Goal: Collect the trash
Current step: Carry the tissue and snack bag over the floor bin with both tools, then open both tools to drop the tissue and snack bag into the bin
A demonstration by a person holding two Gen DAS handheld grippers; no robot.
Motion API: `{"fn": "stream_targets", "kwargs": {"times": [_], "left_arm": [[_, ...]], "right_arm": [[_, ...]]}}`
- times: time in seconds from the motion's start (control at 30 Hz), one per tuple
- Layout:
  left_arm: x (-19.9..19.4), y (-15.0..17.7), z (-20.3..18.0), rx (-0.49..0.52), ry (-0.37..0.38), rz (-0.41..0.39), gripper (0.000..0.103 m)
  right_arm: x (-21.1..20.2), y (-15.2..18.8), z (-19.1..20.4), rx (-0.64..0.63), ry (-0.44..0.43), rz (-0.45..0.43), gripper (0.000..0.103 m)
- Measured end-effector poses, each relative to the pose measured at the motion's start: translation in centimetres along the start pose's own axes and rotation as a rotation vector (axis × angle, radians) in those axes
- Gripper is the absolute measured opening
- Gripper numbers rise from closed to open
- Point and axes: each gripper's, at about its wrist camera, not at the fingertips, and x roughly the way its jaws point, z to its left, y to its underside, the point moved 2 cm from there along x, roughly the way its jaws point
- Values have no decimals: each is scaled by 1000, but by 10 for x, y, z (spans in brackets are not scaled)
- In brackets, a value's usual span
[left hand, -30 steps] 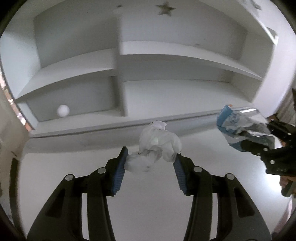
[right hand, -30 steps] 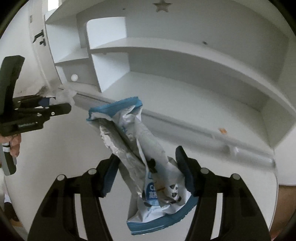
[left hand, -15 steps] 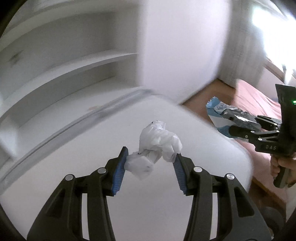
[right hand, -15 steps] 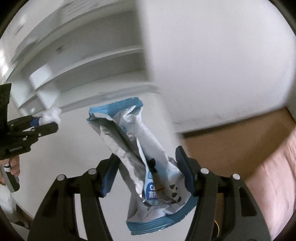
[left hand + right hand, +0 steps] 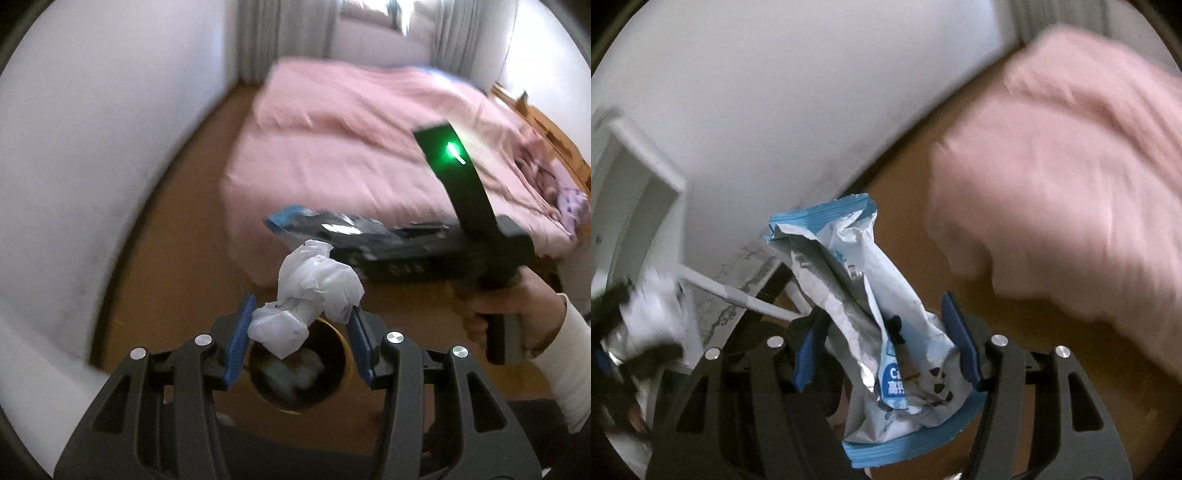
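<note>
over bin (image 5: 334, 373) now, shelves gone

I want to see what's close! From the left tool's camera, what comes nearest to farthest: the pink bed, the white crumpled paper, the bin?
1. White crumpled paper, held in the left tool.
2. Bin, on the floor just beyond the tool.
3. Pink bed, farther off, upper right.

A crumpled white plastic bag (image 5: 314, 291) sits pinched between blue pads, directly above a round bin (image 5: 299, 369) on the brown floor holding other scraps. The torn blue-and-white snack wrapper (image 5: 882, 325), silver inside, stands clamped upright.
</note>
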Motion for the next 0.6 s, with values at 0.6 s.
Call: {"fn": "stream_targets", "kwargs": {"times": [0.6], "left_arm": [[268, 107, 55, -360, 48, 555, 47]], "right_arm": [[199, 94, -112, 343, -34, 439, 60]]}}
